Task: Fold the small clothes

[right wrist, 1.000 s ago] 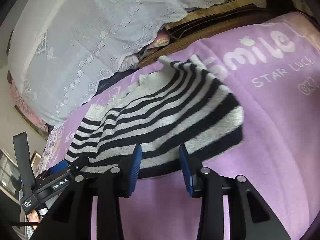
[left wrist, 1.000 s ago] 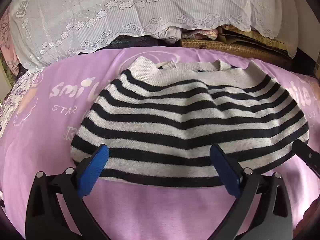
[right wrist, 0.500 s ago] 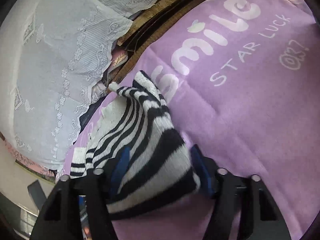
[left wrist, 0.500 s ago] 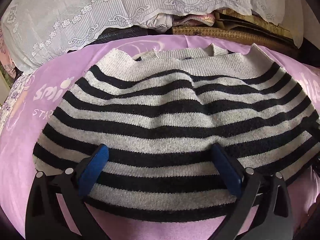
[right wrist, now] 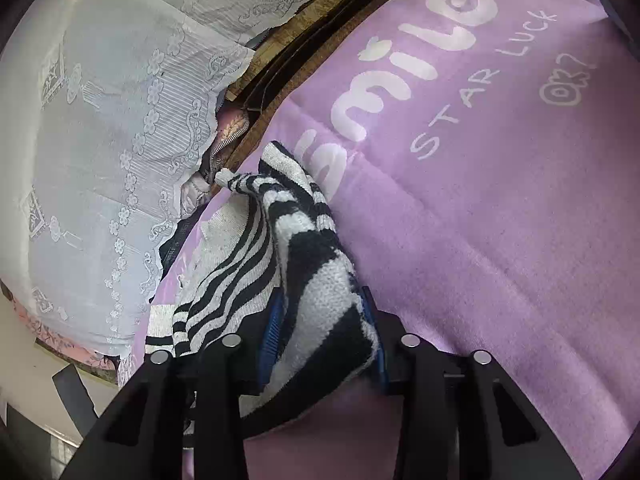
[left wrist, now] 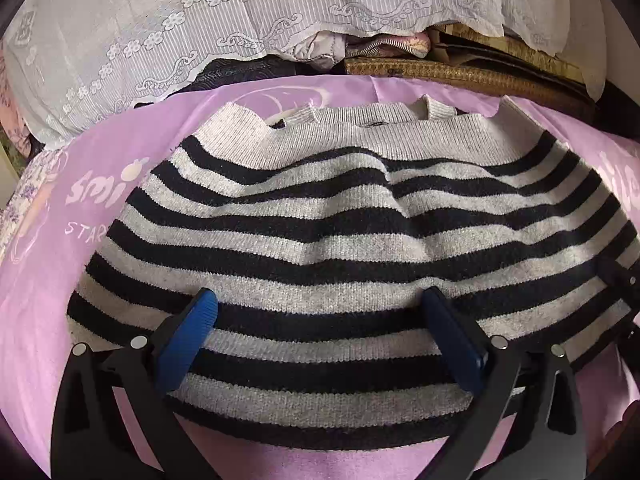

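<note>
Two grippers work one striped sweater (left wrist: 340,248), which lies spread on the purple blanket (left wrist: 48,320) with its neckline toward 12 o'clock and its hem toward 6; the flat spread is presumably what makes a clean fold possible. The left gripper (left wrist: 320,332) sits over the hem with its blue fingers (left wrist: 188,344) wide apart, one at about 8 o'clock and one at about 4, resting on the knit without pinching it; to my eye it is poised to take a broad bite of the edge. The right gripper (right wrist: 324,340) is at the sweater's side edge, its jaws closing with a thick bunch of striped knit between the pads and already bulging out, so the cloth looks caught. From there the fabric rises in a ridge toward 11 o'clock, which suggests that side is to be lifted over. Behind, at 12 o'clock, hangs a lace cloth (left wrist: 200,40).
</note>
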Available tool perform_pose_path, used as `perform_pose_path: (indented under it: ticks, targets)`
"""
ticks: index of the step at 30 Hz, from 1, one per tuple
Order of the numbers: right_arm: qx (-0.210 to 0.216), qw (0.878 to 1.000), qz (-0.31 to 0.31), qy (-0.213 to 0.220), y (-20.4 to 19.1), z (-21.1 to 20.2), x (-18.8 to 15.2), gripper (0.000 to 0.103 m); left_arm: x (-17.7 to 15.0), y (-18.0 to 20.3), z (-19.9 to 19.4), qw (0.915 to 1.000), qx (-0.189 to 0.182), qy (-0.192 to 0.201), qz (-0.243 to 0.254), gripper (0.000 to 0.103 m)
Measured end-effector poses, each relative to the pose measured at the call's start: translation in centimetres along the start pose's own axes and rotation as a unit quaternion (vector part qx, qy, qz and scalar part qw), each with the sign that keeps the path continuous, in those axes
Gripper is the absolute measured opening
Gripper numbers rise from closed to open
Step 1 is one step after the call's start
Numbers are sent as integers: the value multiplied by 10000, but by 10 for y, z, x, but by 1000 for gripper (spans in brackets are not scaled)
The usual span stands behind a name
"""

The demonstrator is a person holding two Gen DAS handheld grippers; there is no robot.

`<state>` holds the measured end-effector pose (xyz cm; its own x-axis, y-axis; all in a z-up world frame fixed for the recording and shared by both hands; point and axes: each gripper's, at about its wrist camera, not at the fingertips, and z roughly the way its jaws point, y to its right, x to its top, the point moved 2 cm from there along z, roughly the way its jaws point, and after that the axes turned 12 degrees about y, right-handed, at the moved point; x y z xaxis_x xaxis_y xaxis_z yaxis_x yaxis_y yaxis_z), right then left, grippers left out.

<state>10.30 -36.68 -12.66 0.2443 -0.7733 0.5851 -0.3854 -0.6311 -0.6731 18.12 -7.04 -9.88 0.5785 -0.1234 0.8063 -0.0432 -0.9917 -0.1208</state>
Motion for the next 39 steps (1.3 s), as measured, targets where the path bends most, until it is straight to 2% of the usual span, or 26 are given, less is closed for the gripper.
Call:
perform_pose_path:
  ticks: [2,4,9,12,15,18,24,27,30,35,39]
  targets:
    - [66,9997,-196,153,-6,-3,2,29,0,3,-1,9999,81,44,125,99]
    - [128,9970,-659,379,-23,-12,2,28,2,1,-4,9999,54,54,84,99]
    - [279,9853,-1555,655,-65,-32,-4,27,21,-12,1,9985,-393,-171,-350,99]
    - [311,9777,-1932,755,-81,-38,-8,27,44,-3,9,9983,-502,-258,-167,99]
    - [404,9733,-2128,764,-89,-43,-11,27,68,15,20,9986,-413,-256,187,99]
    - [536,9716,-2194,704,-95,-46,-15,27,78,34,33,9980,-397,-369,318,99]
    - [692,9642,-2472,661,-114,-52,-28,27,77,45,46,9983,-406,-369,192,99]
    - [794,9600,-2619,599,-128,-56,-36,27,78,36,43,9985,-474,-253,100,99]
    - [896,9508,-2911,575,-147,-61,-49,27,82,24,34,9989,-460,-10,75,99]
    - [1002,9335,-3410,473,-178,-62,-72,27,94,-14,26,9992,-147,339,-129,98]
    - [1167,9225,-3660,373,-205,-61,-87,27,101,-53,28,9974,-17,470,-545,98]
